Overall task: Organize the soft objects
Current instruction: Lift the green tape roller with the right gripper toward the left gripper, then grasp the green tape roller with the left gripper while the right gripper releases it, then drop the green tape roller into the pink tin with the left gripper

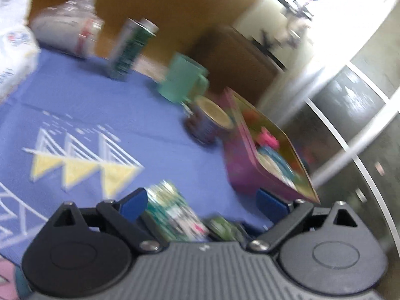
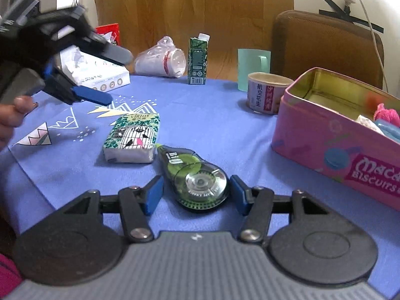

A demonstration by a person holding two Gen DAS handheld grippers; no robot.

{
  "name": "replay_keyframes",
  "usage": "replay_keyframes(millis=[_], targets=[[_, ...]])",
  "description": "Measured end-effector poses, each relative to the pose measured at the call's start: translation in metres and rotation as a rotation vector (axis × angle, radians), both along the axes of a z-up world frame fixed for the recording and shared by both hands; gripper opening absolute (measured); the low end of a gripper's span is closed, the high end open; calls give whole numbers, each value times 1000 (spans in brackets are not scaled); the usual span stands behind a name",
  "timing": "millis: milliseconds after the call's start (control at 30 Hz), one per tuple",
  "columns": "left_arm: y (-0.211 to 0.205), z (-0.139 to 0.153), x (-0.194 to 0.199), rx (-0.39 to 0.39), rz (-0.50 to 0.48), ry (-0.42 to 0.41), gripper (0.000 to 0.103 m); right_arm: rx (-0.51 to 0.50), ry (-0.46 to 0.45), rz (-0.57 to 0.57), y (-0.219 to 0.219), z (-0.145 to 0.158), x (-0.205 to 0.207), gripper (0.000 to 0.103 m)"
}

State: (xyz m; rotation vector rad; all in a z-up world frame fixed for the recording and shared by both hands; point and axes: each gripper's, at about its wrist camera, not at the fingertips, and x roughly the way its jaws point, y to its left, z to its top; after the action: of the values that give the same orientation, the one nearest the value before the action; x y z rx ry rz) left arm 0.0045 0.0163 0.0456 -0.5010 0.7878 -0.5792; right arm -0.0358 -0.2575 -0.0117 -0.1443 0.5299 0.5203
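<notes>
- The tissue pack (image 2: 132,138) lies flat on the blue worktop (image 2: 212,115), just beside the correction-tape dispenser (image 2: 197,177).
- Left tongs (image 2: 86,85) hang above it, spread wide and empty.
- Right tongs (image 2: 196,192) stand open around the dispenser, apparently not pressing it.
- Pinch the pack's long sides gently, then carry it to the pink tin (image 2: 332,147).

The left gripper (image 1: 202,200) hangs with its jaws wide apart over the blue-clothed table (image 1: 125,115). A blurred tissue pack (image 1: 172,212) lies between them, nearer the left-hand blue pad. Just ahead of the right-hand pad sits a pink tin (image 1: 247,165), with a small can (image 1: 212,122) and a green mug (image 1: 182,80) farther off.
</notes>
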Motion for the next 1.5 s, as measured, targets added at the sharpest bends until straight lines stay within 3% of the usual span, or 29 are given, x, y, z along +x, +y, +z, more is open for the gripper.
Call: replay_keyframes(millis=[100, 233, 433, 467, 533, 567, 600, 700, 933, 1000, 1133, 1233, 1367, 1500], targets=[[-22, 0, -7, 26, -86, 14, 97, 0, -9, 3, 2, 0, 1, 60], [-49, -10, -6, 1, -168, 79, 97, 26, 0, 1, -2, 0, 0, 57], [-87, -31, 5, 34, -199, 161, 95, 222, 103, -35, -30, 2, 2, 57], [-90, -34, 8, 34, -191, 175, 92, 263, 121, -39, -36, 2, 2, 57], [-93, -39, 15, 18, -180, 199, 75, 324, 146, -41, -45, 1, 0, 57], [-95, -40, 20, 7, -180, 210, 56, 342, 148, -44, -48, 1, -1, 57], [-97, -40, 24, -6, -190, 218, 47, 347, 140, -52, -48, 1, -4, 57], [-107, -27, 32, -2, -210, 180, 42, 311, 55, -80, -48, 10, -11, 56], [-154, 21, 63, 31, -254, 8, 43, 187, -222, -196, -52, 47, -5, 56], [-174, 27, 77, 56, -261, -28, 45, 174, -258, -239, -57, 52, 7, 56], [-207, 27, 99, 162, -210, -88, 62, 140, -266, -351, -69, 53, 48, 57], [-214, 23, 101, 238, -163, -111, 64, 106, -233, -411, -76, 42, 72, 58], [-196, 20, 85, 193, -203, -131, 64, 172, -205, -430, -87, 33, 67, 58], [-168, 30, 55, 191, -208, -224, 76, 199, -237, -448, -88, 31, 53, 58]])
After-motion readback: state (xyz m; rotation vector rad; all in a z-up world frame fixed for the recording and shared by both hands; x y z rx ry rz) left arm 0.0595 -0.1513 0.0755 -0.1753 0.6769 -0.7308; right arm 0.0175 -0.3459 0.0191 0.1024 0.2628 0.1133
